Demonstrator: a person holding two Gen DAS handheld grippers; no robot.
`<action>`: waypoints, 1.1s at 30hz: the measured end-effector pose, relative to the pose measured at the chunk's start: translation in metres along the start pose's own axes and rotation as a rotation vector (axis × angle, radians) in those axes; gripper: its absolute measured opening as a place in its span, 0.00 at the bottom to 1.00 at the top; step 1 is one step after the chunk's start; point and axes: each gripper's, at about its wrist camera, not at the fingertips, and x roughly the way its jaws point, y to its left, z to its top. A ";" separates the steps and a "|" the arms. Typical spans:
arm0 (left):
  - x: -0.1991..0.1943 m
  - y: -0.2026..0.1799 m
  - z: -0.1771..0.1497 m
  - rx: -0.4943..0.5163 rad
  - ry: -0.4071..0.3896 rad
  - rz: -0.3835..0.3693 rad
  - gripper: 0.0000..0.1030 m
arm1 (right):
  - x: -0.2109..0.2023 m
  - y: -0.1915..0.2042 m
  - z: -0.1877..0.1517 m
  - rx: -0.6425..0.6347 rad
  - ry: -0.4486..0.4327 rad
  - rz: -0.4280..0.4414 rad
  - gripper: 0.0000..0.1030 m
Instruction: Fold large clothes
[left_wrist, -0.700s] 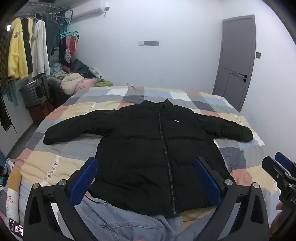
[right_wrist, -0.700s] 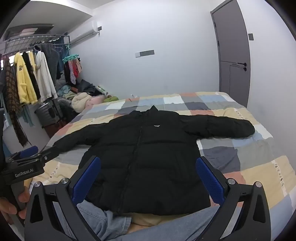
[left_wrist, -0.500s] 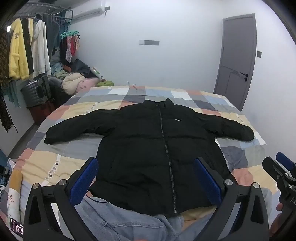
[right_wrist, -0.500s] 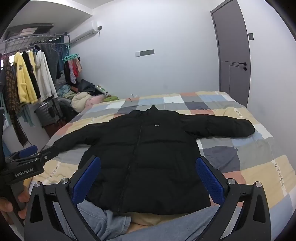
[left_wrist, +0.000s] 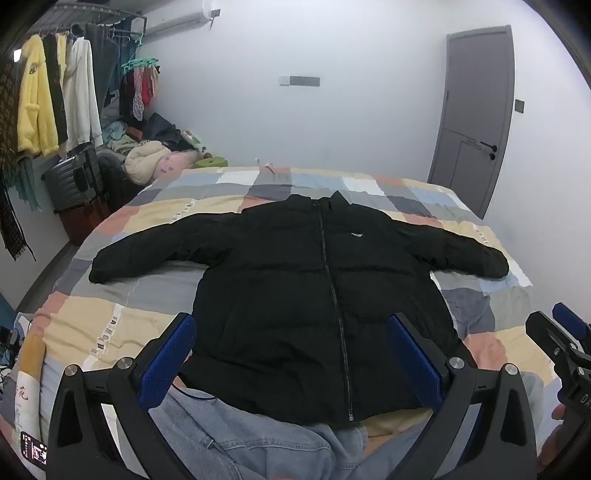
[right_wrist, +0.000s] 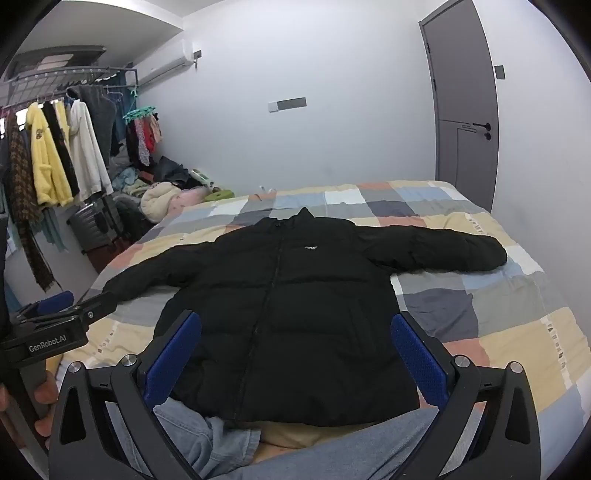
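Black puffer jacket (left_wrist: 317, 295), zipped up, small white chest logo, lies face-up and spread flat on the bed with the pastel patchwork quilt (left_wrist: 110, 332), both sleeves out to the sides, collar toward the far wall, hem nearest the person. Logo text too small to read.

Step, as I read it: pre-fold, nothing folded yet. Left gripper (left_wrist: 291, 354) and right gripper (right_wrist: 295, 354), both black-framed with blue pads, hover above the hem end, jaws wide apart, nothing between them, no contact with fabric.

Next move likely: each gripper goes out to a sleeve cuff or shoulder edge, pinches the thick padding, and brings the sleeve in across the chest. Bulky fill means a deep bite, or it slips.

Person's blue-jeans legs (right_wrist: 207, 443) sit at the bed edge, just under the hem.

Writing: "GenRobot.AI" on the left gripper's body in the right-wrist view. Printed characters on the quilt strips, unreadable.

Around: clothes rack with yellow and white garments (left_wrist: 37, 110), dark suitcase (left_wrist: 70, 181), grey door (left_wrist: 476, 118), wall air conditioner (left_wrist: 177, 18).
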 end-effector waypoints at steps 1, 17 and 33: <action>0.000 0.000 0.000 0.000 0.000 -0.001 1.00 | 0.000 0.000 -0.001 0.001 -0.001 -0.001 1.00; 0.002 0.002 0.002 -0.002 0.013 -0.001 1.00 | 0.000 -0.004 0.004 -0.001 -0.008 -0.005 1.00; 0.000 0.002 0.001 -0.005 0.014 0.008 1.00 | 0.002 -0.001 0.005 -0.008 0.011 -0.016 1.00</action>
